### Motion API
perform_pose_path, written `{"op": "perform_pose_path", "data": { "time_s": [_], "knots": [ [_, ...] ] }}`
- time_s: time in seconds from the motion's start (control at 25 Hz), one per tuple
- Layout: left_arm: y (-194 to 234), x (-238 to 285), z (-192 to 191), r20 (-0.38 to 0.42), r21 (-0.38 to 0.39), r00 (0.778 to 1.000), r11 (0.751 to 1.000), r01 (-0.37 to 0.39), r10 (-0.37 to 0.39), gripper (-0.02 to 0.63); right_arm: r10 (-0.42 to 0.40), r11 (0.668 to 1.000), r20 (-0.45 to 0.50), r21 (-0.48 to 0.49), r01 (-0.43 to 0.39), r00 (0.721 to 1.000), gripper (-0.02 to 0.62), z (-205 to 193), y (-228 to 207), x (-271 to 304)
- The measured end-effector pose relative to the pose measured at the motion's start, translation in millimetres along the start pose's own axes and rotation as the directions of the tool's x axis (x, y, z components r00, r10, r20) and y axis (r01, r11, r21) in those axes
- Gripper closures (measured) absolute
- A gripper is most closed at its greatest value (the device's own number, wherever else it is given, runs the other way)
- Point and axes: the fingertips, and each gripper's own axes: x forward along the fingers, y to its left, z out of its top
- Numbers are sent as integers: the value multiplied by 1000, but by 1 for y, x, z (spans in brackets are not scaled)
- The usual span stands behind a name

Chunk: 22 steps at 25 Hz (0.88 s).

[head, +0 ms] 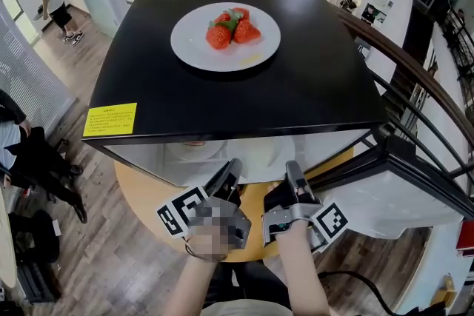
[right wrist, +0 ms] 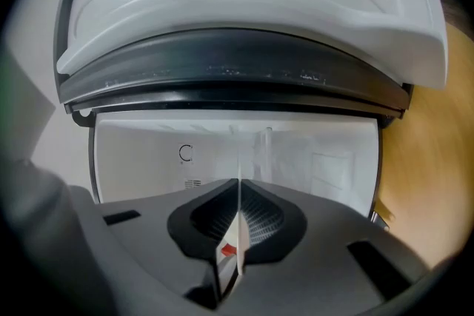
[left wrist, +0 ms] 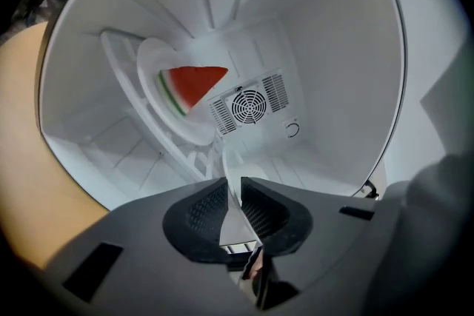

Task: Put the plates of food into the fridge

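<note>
- Small black-topped fridge (head: 244,96) on a round wooden bench (head: 144,192). Its door (right wrist: 244,4) hangs open off to the right, with the white liner and dark seal showing.
- The strawberry plate (head: 189,48) is sitting on the fridge's top, toward the far side, so it's not in yet. It's white and round, with the strawberries (head: 231,29) piled near the middle.
- There's a yellow label (head: 110,119) stuck on the near left corner of the top.
- The watermelon plate (left wrist: 152,63) is already inside, resting on the white shelf (left wrist: 118,66). The watermelon slice (left wrist: 194,81) is on it, and the round fan grille (left wrist: 249,106) is on the back wall behind.
- The left tool (head: 232,171) is at the fridge mouth, pointing in. Its pads are just a slit apart, and I can't make out anything pinched between them.
- The right tool (head: 294,171) is just beside it, also aimed into the opening. Its pads are pressed together, with only a thin pale sliver between them, and I can't tell what that is.
</note>
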Motion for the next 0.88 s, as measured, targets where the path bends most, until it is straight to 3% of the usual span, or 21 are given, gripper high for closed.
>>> {"op": "perform_pose_path", "data": {
  "time_s": [0.24,0.52,0.88],
  "knots": [
    [8,8,0,-24,18,999,1000,-22,22,541,-7,1000,43,15,6,999,574,0,-6,9],
    [-1,12,-5,-71,57,997,998,14,-10,537,-7,1000,120,1,7,993,574,14,-9,16],
    [3,8,-20,-124,36,992,999,39,-34,537,-22,998,184,-48,32,983,574,16,-11,35]
  ]
}}
